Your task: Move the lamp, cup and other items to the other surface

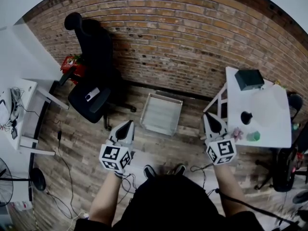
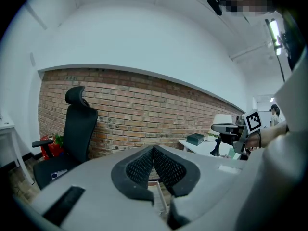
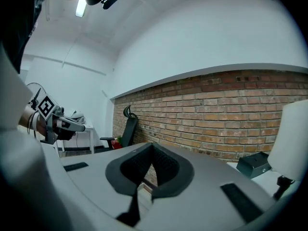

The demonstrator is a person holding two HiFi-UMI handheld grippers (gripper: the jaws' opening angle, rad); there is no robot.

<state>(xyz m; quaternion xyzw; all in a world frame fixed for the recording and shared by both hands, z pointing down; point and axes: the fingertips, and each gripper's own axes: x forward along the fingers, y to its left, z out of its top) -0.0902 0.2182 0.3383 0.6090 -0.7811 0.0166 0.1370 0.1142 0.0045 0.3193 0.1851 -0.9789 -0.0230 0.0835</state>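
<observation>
A white table stands at the right. On it are a lamp with a black foot, a green cup, a small pink item and a black box. My right gripper is shut and empty, just left of that table's edge. In the right gripper view the lamp's white shade and the box lie to the right of the shut gripper. My left gripper is shut and empty over the wooden floor. The left gripper view shows its tips touching, the lamp far right.
A second white desk with cables stands at the far left. A black office chair sits by the brick wall, a red item beside it. A clear tray lies on the floor ahead. A fan stands at the lower left.
</observation>
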